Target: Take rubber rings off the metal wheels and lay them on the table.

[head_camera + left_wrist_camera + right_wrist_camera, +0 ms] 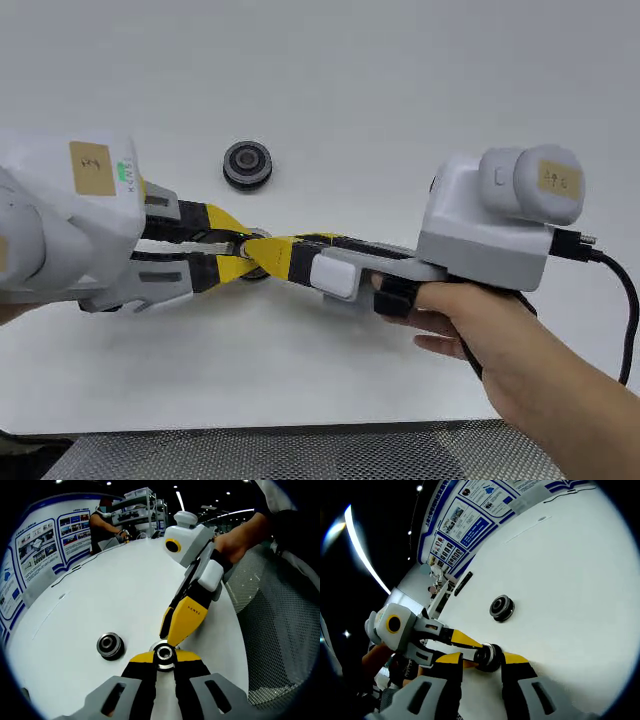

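While the left gripper [165,656] clenched a wheel [164,652], the right gripper [487,658] grasped it too — tips crossed. A second wheel [247,163] lay beyond them.

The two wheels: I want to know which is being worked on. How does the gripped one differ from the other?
The gripped wheel is clamped by the left gripper and right gripper; the free wheel lies untouched on the table. The gripped wheel seems turned on edge, the free wheel flat. Both look alike: dark rim, metal hub.
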Demonstrator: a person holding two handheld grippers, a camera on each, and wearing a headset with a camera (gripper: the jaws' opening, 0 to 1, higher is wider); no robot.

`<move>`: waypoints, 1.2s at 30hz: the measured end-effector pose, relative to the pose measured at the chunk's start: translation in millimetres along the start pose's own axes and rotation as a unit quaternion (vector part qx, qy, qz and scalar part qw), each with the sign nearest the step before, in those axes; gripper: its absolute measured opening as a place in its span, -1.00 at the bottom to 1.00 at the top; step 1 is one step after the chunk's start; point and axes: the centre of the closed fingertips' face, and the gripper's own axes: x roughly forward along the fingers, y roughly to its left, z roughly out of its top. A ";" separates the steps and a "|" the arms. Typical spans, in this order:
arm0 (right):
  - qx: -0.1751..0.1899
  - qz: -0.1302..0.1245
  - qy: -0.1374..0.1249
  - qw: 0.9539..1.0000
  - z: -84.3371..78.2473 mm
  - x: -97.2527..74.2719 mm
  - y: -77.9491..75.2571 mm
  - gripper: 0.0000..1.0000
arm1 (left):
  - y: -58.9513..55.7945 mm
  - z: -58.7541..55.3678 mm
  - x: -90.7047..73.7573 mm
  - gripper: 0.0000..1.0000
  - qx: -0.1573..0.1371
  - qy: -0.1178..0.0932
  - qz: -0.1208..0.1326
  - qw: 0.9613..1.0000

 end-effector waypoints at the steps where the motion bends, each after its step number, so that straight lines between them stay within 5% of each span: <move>1: 0.004 0.000 0.002 1.000 -0.8 0.5 0.7 -0.38 | 0.0 0.1 0.0 -0.75 0.000 0.000 0.000 1.000; 24: 0.040 -0.003 0.037 0.998 -12.0 -0.3 7.7 -0.46 | -1.4 1.8 0.5 -0.75 0.006 0.004 -0.007 1.000; 36: 0.017 -0.010 0.026 0.999 -9.2 -2.0 1.6 -0.40 | -1.3 1.7 0.8 -0.75 0.004 0.005 -0.007 1.000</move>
